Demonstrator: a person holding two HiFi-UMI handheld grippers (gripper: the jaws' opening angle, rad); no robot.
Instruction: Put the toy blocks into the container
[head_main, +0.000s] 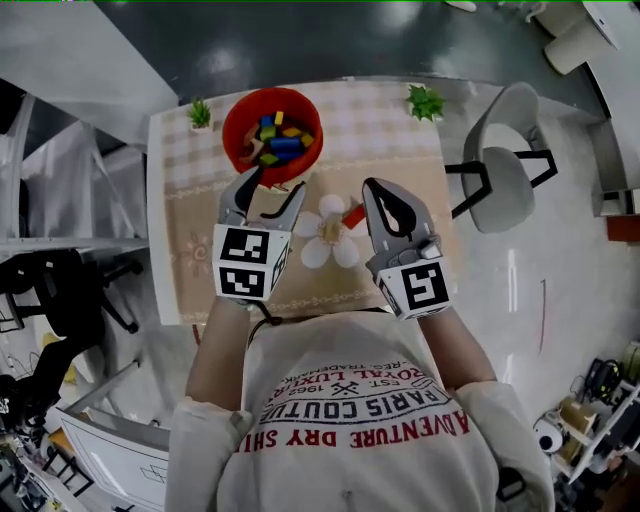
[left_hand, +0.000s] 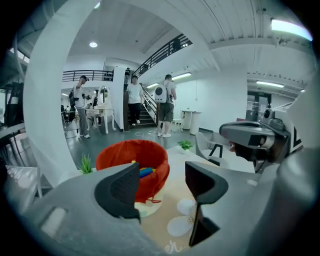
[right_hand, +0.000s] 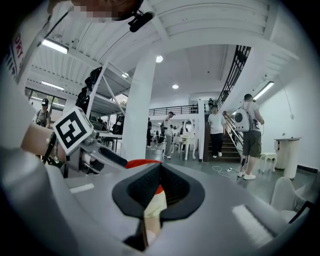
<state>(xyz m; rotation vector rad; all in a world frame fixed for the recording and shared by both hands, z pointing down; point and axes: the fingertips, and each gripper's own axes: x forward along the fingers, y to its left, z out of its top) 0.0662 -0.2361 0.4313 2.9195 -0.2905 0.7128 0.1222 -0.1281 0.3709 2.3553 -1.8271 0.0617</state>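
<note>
Tabletop (head_main: 392, 142): red block (head_main: 352, 214) just beside right gripper (head_main: 370, 192).

grey left tool (head_main: 277, 181), right tool (head_main: 372, 189), b/w marker cubes (head_main: 245, 262), white tee (head_main: 340, 462), red print

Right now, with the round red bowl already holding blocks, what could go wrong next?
1. The left gripper, open and empty, hangs close to the soft-looking round red bowl; a nudge could tip it and spill the coloured toy blocks.
2. The right gripper is shut beside a small red piece on the beige patterned table; approaching closed, it may push that piece away.
</note>
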